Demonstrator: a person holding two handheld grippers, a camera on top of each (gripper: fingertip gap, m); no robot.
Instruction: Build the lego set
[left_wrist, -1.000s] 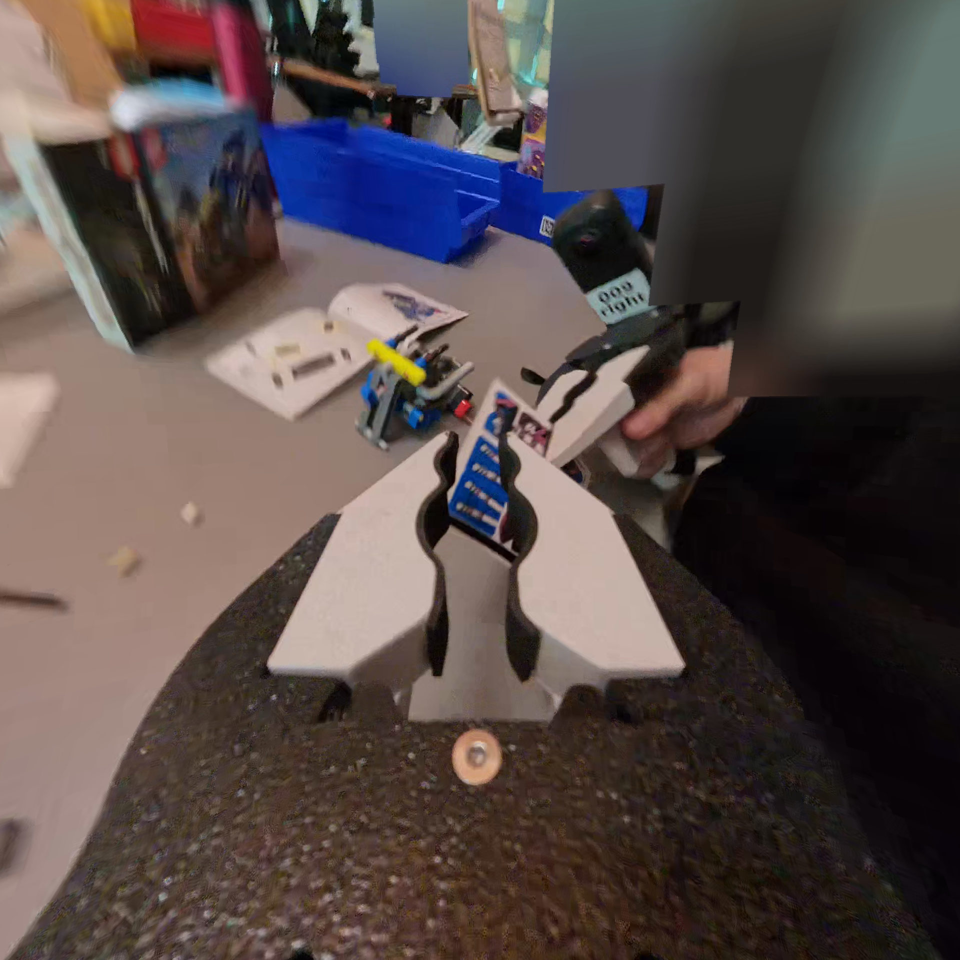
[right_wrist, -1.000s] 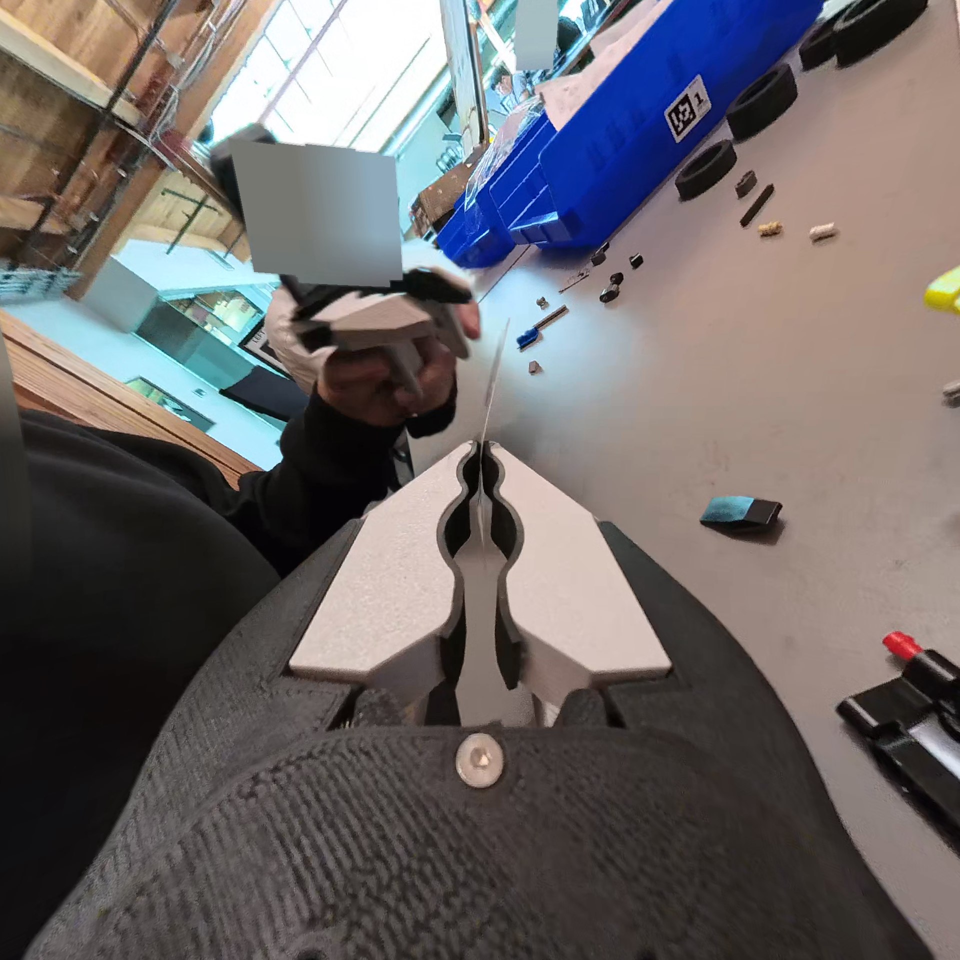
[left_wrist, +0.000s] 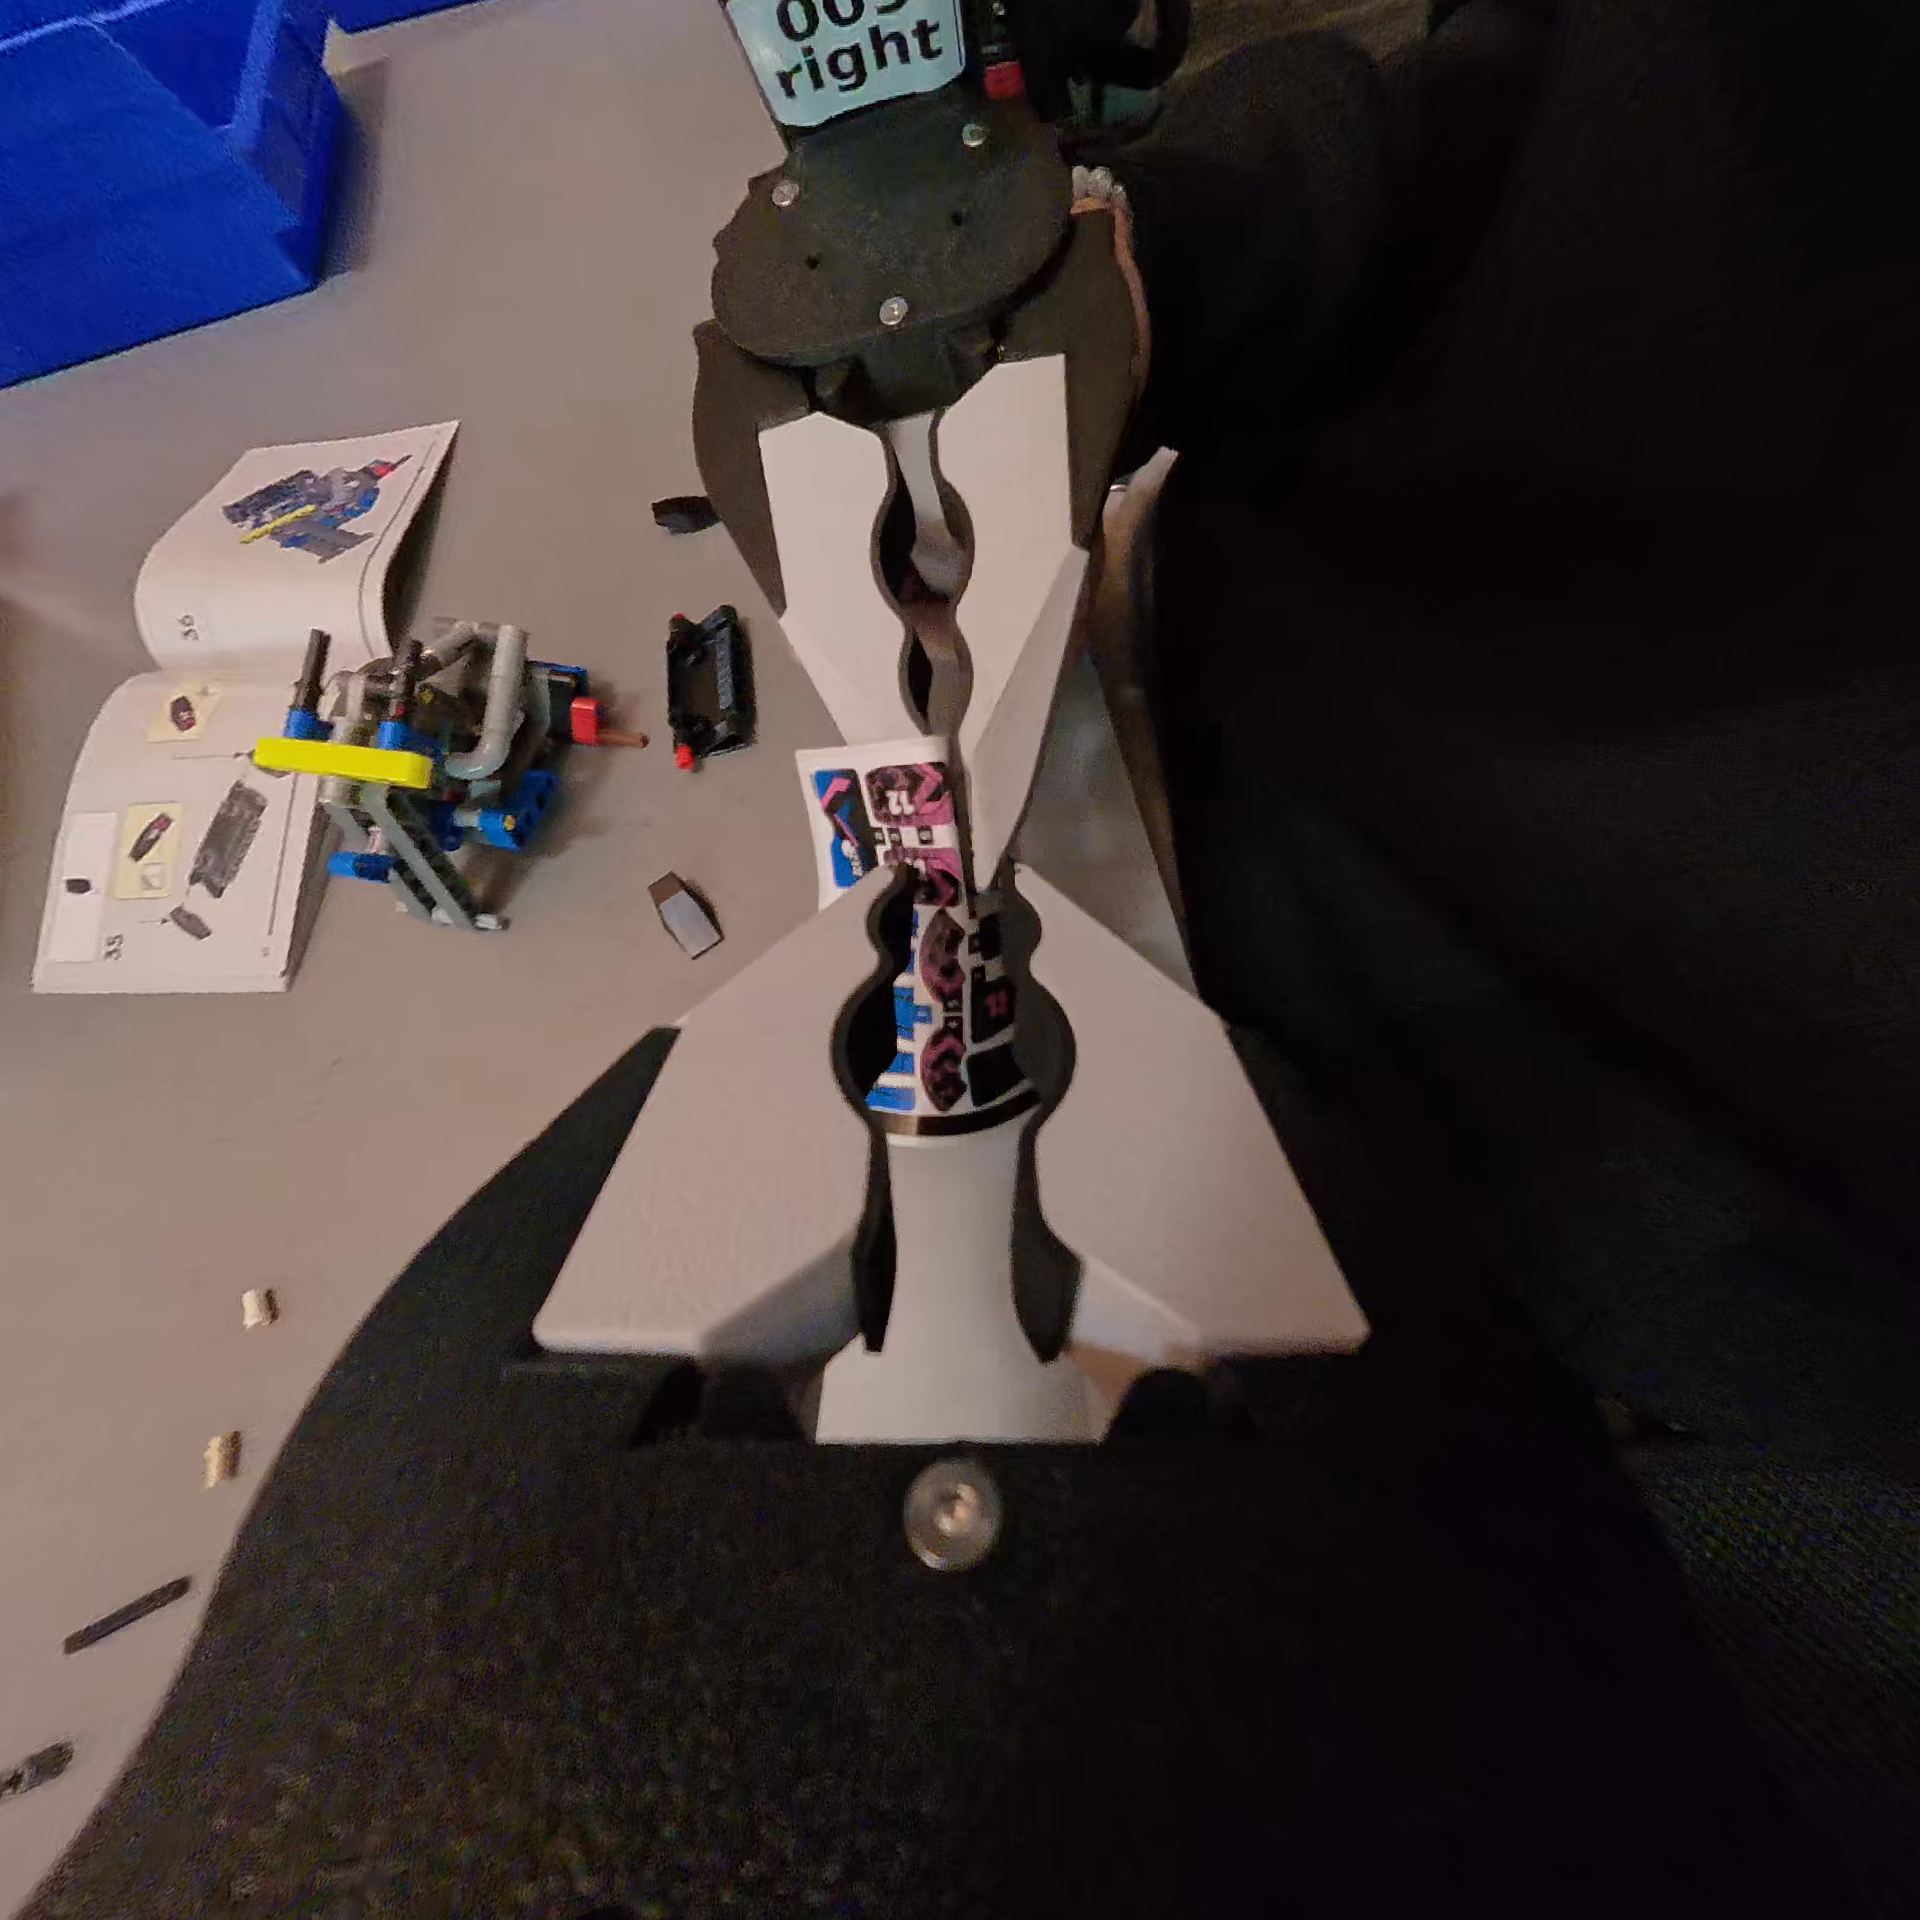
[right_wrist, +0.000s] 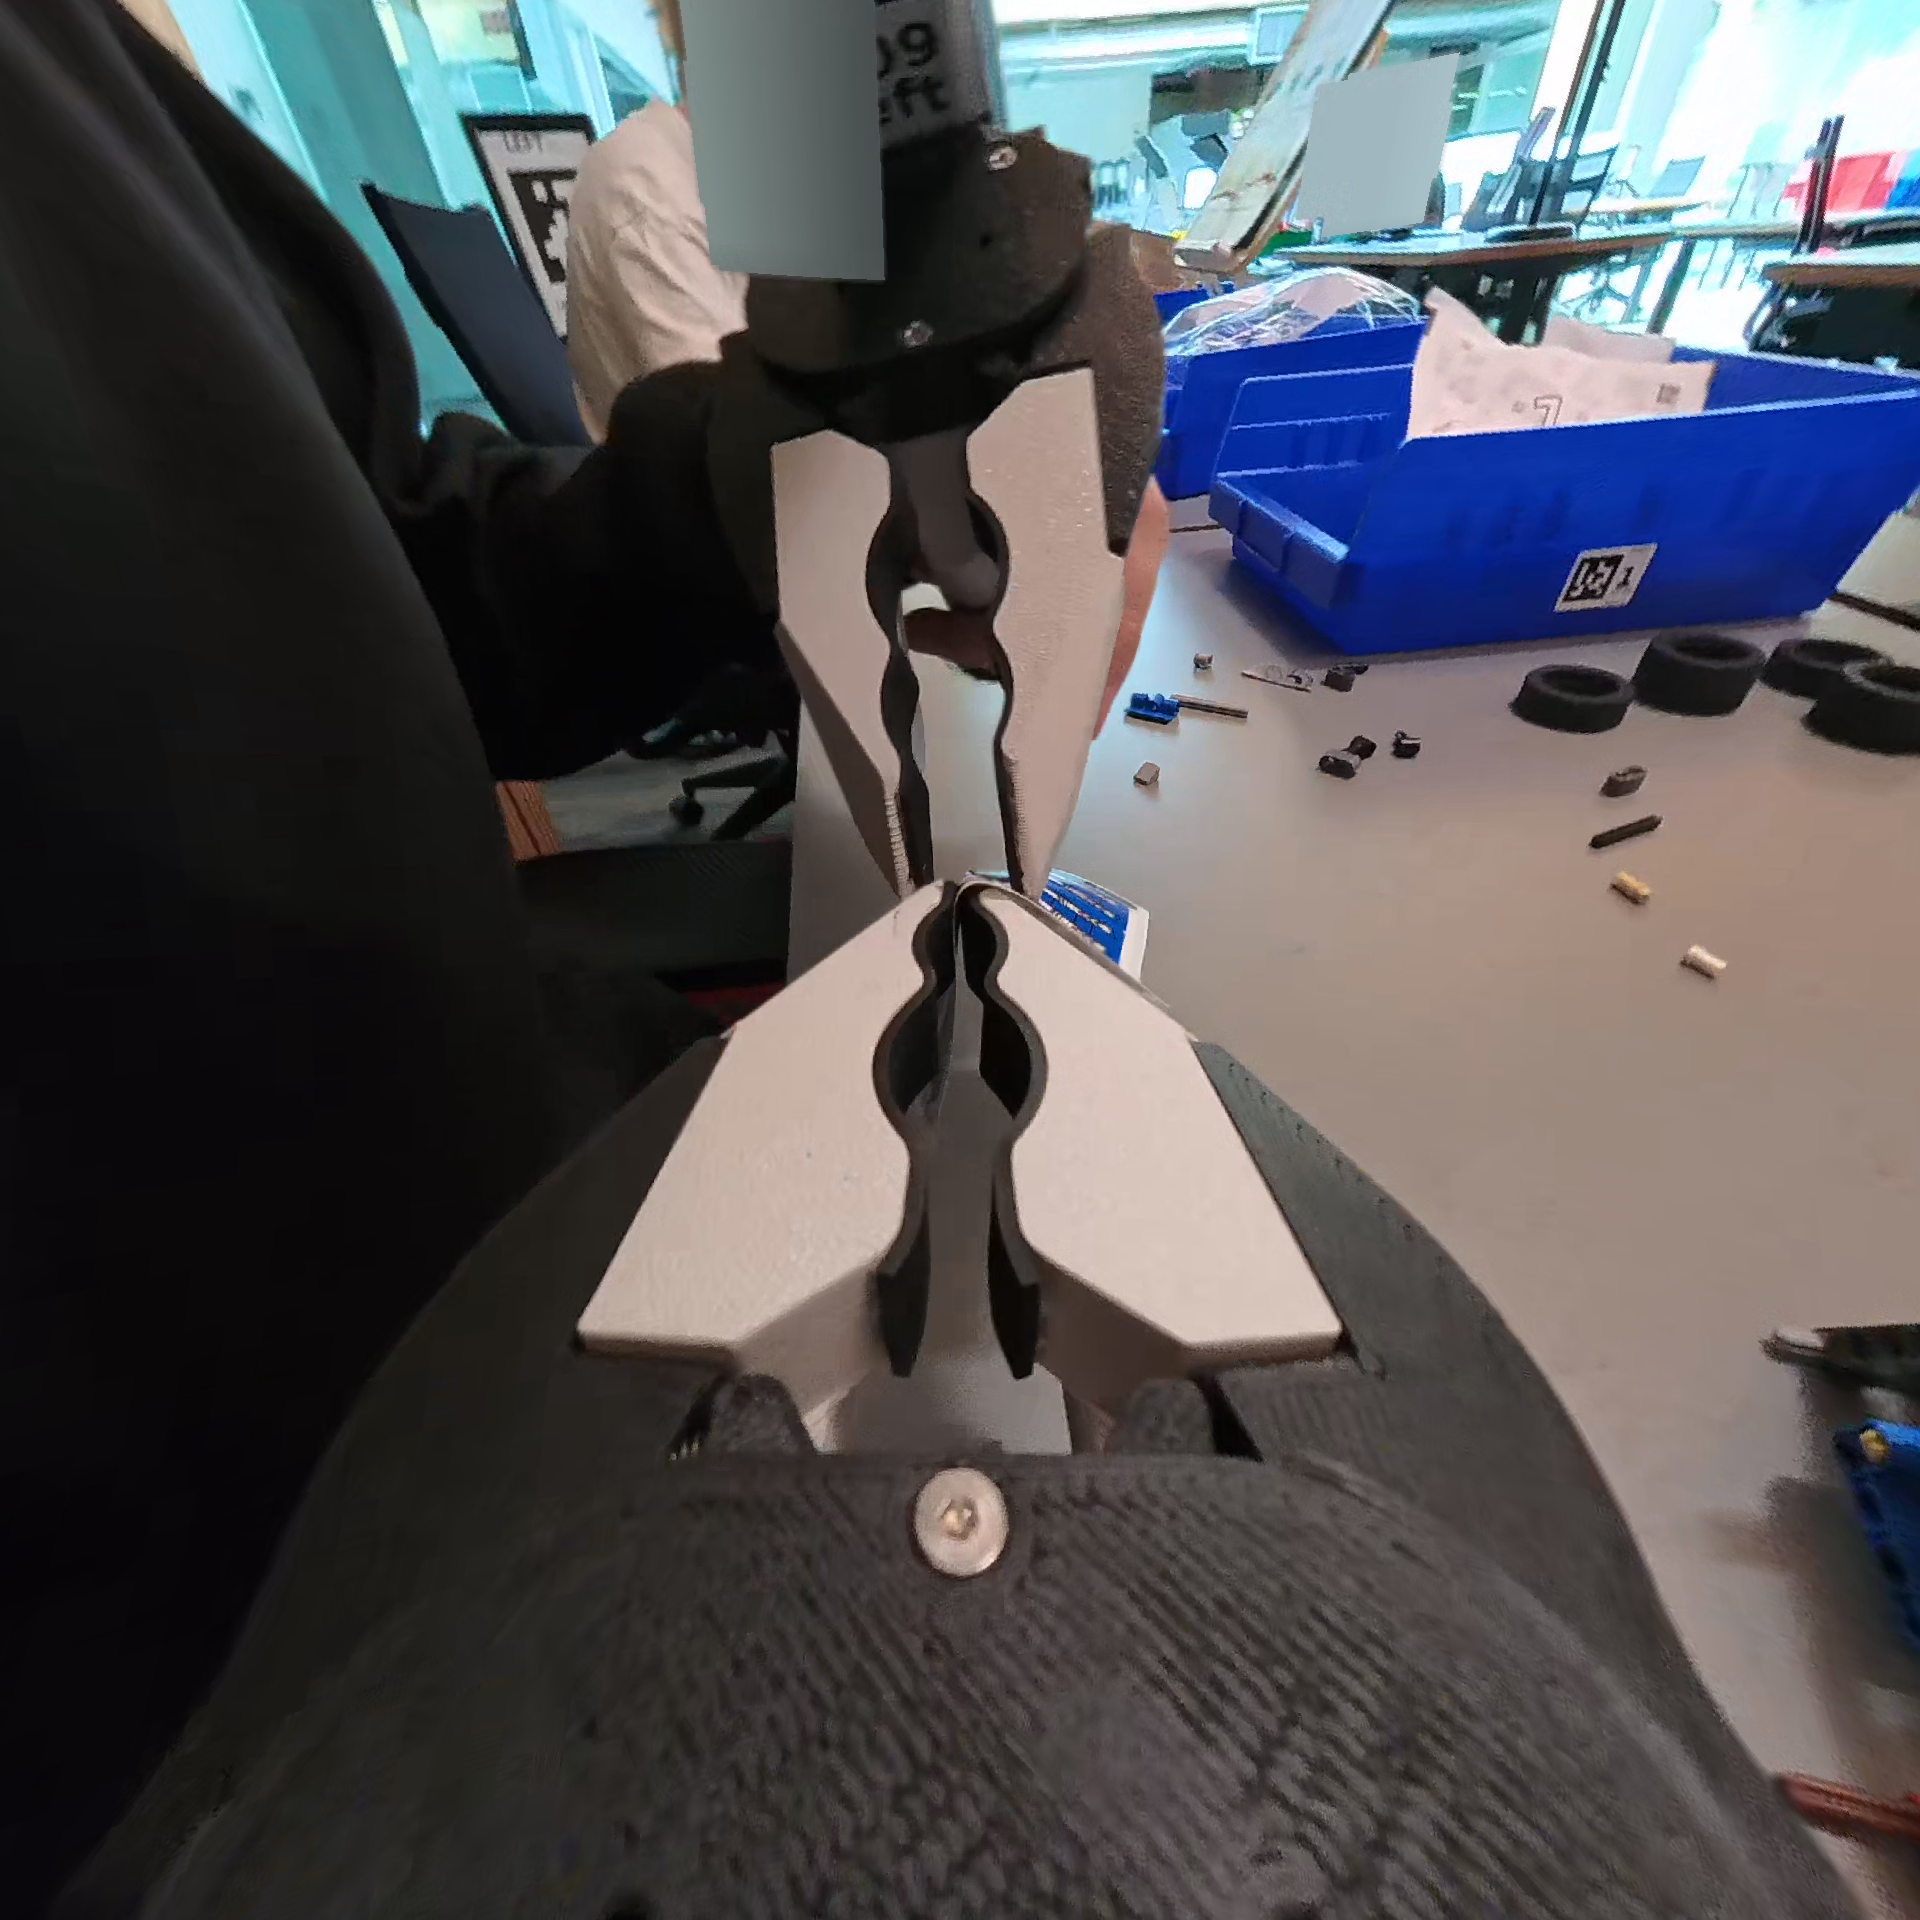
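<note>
One sticker sheet (left_wrist: 883, 821), centre frame, above grey worktop (left_wrist: 623, 260) | right tongs (right_wrist: 956, 899) closed, pinching its edge | left tongs (left_wrist: 951, 883) slightly parted, tips at sheet, pads not seen pressing | left of frame: brick model (left_wrist: 416, 769), open booklet (left_wrist: 208, 727) | upper left: blue bin (left_wrist: 135, 177)

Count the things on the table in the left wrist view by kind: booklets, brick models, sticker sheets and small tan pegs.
open booklet: 1
brick model: 1
sticker sheet: 1
tan pegs: 2
Total: 5
</note>
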